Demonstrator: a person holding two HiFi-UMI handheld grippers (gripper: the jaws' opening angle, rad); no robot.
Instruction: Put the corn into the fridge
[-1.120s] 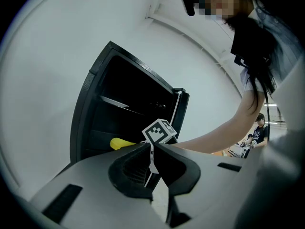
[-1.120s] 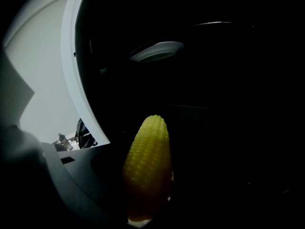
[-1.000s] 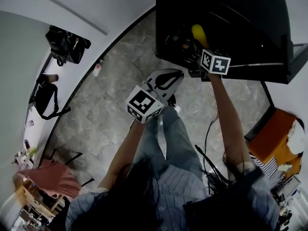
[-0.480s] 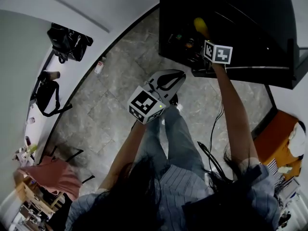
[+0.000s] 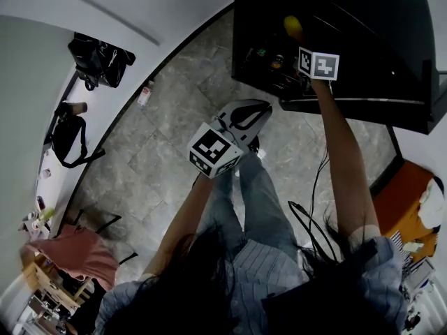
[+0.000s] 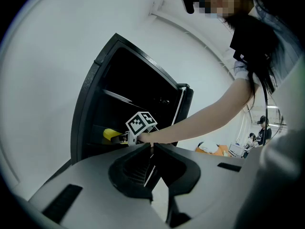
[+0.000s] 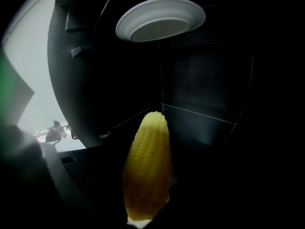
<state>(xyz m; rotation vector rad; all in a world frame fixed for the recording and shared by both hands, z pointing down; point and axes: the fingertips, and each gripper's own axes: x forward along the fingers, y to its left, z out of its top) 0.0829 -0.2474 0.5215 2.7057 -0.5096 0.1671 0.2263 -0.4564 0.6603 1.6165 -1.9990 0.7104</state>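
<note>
Your R hand-held gripper (image 5: 299,44) clamps the corn (image 7: 147,166), tip inside the fridge (image 5: 363,33) below a white plate (image 7: 161,18), while your L hand-held gripper (image 6: 151,149) hangs outside, jaws nearly together, empty.

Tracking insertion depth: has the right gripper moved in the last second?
Yes. The right gripper, holding the corn, moved up-frame, deeper into the fridge past its front edge.
</note>
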